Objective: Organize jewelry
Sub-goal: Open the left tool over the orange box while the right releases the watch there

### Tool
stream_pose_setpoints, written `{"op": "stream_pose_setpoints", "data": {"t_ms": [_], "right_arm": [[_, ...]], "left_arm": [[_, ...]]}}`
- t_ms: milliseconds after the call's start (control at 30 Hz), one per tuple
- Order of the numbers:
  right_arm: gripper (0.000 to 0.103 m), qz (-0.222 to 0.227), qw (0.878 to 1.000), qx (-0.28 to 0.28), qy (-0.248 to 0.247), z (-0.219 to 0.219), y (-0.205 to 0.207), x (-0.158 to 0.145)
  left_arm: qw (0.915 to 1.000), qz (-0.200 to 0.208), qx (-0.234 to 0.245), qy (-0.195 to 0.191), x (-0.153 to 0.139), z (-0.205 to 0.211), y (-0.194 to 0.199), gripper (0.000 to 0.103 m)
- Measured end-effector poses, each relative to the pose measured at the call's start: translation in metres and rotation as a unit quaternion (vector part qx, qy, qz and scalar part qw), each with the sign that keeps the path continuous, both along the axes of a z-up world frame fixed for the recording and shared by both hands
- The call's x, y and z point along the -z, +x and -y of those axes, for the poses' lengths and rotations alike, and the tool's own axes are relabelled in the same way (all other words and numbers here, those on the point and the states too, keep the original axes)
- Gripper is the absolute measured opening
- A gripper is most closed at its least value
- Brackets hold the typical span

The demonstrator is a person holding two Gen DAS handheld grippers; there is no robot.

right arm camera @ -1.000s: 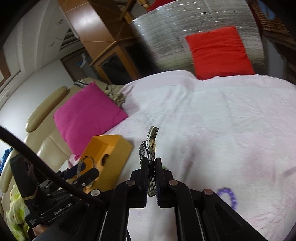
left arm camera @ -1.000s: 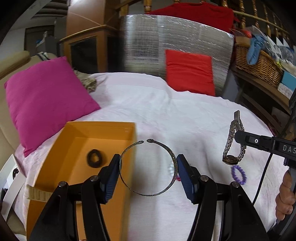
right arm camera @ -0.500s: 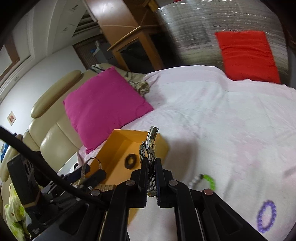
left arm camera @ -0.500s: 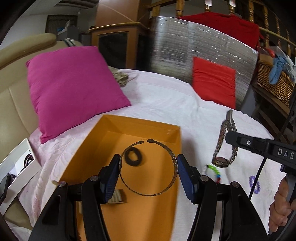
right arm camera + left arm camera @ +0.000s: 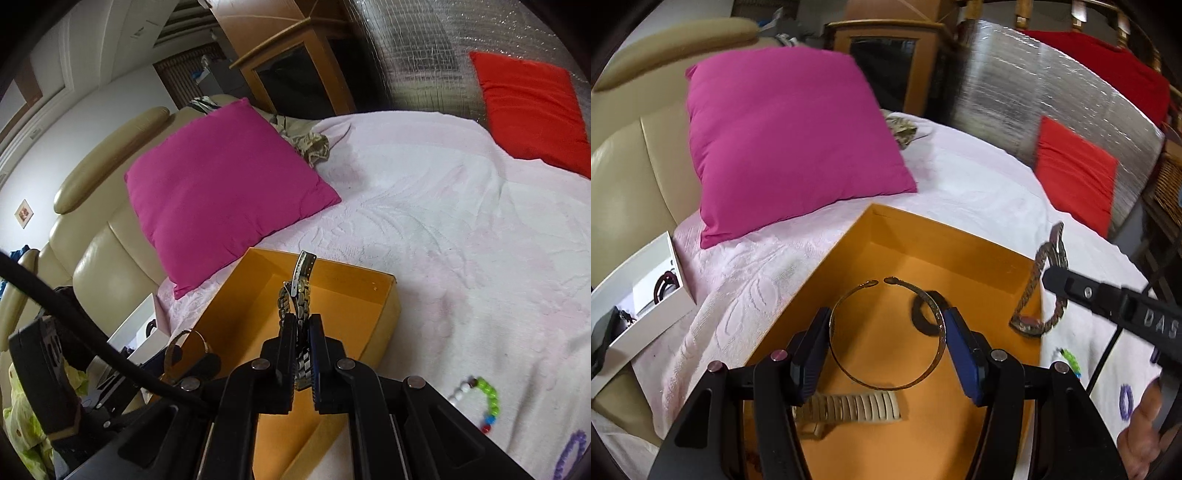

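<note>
Two grippers are each carrying a piece of jewelry, and both are now hanging over the box [image 5: 960,251]. The left gripper [image 5: 886,343] is clamping a thin open bangle [image 5: 882,386] across its width, one blue pad pressing on each side of the hoop, which is lying roughly flat between the fingers. The right gripper [image 5: 302,332] is pinched nearly closed on the metal band of a watch [image 5: 301,280], whose loose end is sticking up past the fingertips; in the left view the watch [image 5: 1039,291] is dangling at the box's right wall.

A second ago the bangle was hanging over the box's edge and the white bedspread [image 5: 979,184], and the watch was well out over the bedspread. Both have since been swinging toward the box, so the orange floor is now filling the space under the bangle, with a dark ring [image 5: 925,314] and a ribbed cream band [image 5: 849,408] already lying inside.

That is putting both pieces about where they can be let go; the bangle looks ready to drop, while the watch seems to be sitting right over the wall and may need a little more travel inward. A beaded bracelet [image 5: 484,402] and a purple one [image 5: 570,456] are waiting on the bedspread to the right.
</note>
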State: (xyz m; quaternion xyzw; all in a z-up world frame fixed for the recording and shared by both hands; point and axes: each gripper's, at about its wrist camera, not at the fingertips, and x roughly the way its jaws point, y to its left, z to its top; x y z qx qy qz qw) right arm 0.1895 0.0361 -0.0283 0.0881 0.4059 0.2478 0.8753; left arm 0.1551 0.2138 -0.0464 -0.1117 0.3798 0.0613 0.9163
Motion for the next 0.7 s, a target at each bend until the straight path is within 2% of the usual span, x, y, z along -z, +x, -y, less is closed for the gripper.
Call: {"op": "stream_pose_setpoints", "data": {"t_ms": [167, 333, 400, 500, 700], "right_arm": [[0.007, -0.019, 1.0, -0.008, -0.012, -0.01, 0.017, 0.014], [0.008, -0.059, 0.997, -0.019, -0.047, -0.023, 0.031, 0.036], [0.012, -0.075, 0.996, -0.02, -0.051, -0.023, 0.033, 0.042], [0.014, -0.103, 0.994, -0.018, -0.028, -0.014, 0.034, 0.045], [0.014, -0.068, 0.997, 0.002, 0.021, 0.023, 0.015, 0.018]], "left_arm": [[0.9994, -0.019, -0.02, 0.022, 0.009, 0.003, 0.016, 0.062], [0.9971, -0.064, -0.025, 0.033, 0.023, 0.008, 0.029, 0.063], [0.996, -0.074, -0.026, 0.044, 0.026, 0.011, 0.031, 0.063], [0.9955, -0.074, -0.03, 0.052, 0.024, 0.011, 0.028, 0.064], [0.9944, -0.05, -0.032, 0.088, 0.013, 0.023, 0.016, 0.065]]}}
